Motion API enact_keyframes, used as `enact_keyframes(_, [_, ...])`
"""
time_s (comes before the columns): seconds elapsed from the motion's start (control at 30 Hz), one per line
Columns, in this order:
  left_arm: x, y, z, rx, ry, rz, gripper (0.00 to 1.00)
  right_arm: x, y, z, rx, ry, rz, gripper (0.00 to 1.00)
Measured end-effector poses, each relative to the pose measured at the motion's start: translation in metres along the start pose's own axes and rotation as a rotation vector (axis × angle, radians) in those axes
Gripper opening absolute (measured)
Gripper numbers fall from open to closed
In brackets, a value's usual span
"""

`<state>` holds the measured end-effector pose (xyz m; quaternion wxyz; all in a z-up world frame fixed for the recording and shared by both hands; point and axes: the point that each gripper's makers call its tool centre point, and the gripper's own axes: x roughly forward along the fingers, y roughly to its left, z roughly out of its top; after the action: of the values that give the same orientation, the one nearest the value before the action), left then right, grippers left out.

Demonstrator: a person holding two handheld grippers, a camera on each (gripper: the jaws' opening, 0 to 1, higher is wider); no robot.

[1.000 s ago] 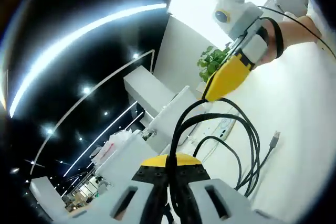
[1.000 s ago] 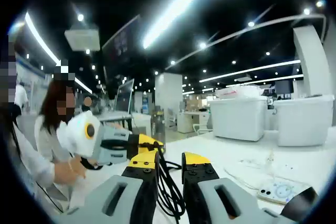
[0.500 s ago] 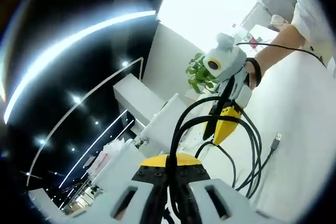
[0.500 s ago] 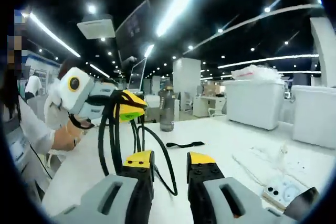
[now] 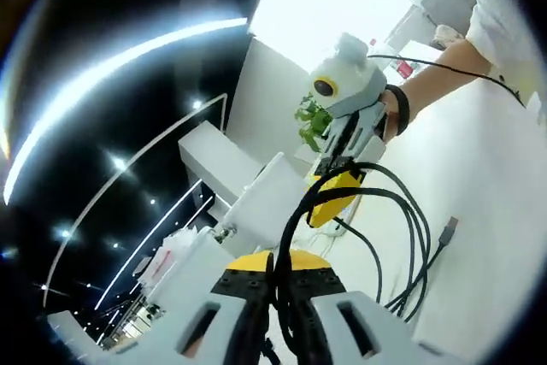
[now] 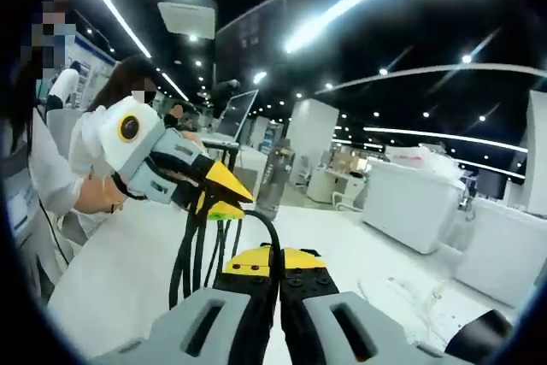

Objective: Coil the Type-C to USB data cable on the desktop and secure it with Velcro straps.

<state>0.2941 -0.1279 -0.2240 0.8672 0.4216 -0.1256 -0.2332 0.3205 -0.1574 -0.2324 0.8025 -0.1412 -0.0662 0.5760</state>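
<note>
Above the desktop (image 5: 504, 203), both the left gripper (image 5: 275, 269) and right gripper (image 6: 275, 264) clench the looped cable (image 5: 408, 220), jaws closed.

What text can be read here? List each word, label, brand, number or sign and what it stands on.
None can be read.
Hanging screen: marks on it, too blurred to read.
Bag on the white bins: red print, too small to read.
Cable, left gripper and right gripper: no lettering shows on them.
</note>
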Motion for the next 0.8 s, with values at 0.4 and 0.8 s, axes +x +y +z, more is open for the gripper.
enact_keyframes(0.4, [0.004, -0.002, 0.000, 0.050, 0.012, -0.005, 0.07, -0.006, 0.028, 0.017, -0.001, -0.035, 0.197, 0.01])
enact_keyframes(0.8, [0.010, 0.007, -0.014, -0.029, 0.156, -0.004, 0.04, -0.030, 0.003, 0.039, 0.123, -0.125, -0.043, 0.23])
